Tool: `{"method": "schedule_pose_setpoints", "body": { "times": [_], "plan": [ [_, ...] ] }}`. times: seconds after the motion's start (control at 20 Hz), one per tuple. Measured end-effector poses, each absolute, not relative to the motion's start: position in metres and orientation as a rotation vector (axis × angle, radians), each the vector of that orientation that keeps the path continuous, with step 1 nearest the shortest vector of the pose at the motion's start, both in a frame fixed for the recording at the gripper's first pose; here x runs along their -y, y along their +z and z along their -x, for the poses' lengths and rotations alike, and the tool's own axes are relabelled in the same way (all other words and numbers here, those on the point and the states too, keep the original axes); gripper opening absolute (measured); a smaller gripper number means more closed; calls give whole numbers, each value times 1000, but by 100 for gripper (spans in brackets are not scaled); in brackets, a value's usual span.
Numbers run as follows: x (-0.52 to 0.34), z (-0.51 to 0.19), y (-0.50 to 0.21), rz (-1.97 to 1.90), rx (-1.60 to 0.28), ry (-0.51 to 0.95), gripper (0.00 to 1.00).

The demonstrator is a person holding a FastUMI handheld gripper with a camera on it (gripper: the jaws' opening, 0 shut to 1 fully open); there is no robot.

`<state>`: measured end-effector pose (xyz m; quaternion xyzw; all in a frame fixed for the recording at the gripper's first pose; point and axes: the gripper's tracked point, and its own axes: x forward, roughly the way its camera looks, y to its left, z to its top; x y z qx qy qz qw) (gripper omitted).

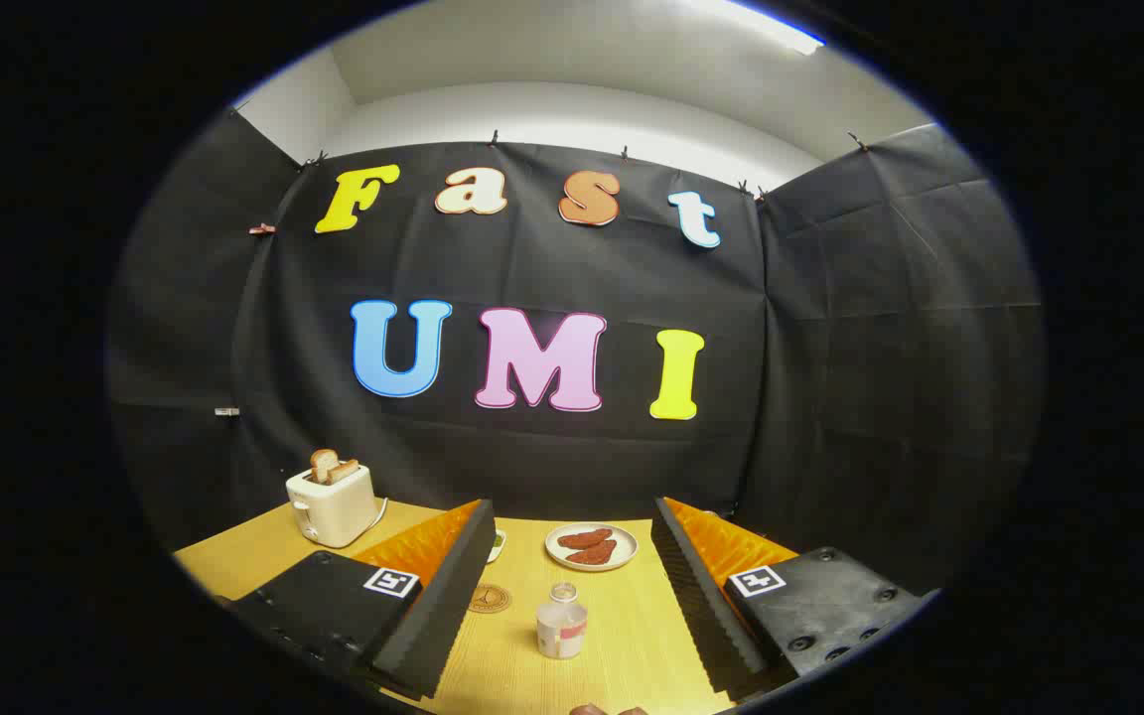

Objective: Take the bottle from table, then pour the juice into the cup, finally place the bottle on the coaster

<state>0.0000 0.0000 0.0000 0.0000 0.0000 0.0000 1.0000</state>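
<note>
A small clear bottle (562,622) with pale pink juice in its lower half stands upright on the wooden table (632,636), between my two fingers and a little ahead of them. My gripper (572,556) is open, its ribbed black pads wide apart, touching nothing. A round brown coaster (490,598) lies flat just left of the bottle, close to the left finger (443,596). Beyond the coaster, a pale cup (498,544) peeks out from behind the left fingertip, mostly hidden.
A white plate (592,546) with two reddish-brown pieces of food sits beyond the bottle near the back wall. A white toaster (332,504) with toast in its slots stands at the far left of the table.
</note>
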Motion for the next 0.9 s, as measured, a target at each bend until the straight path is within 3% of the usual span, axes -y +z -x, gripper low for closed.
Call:
{"method": "schedule_pose_setpoints", "body": {
  "times": [0.9],
  "plan": [
    [-8, -25, -17, -5, -39, 55, 97]
  ]
}}
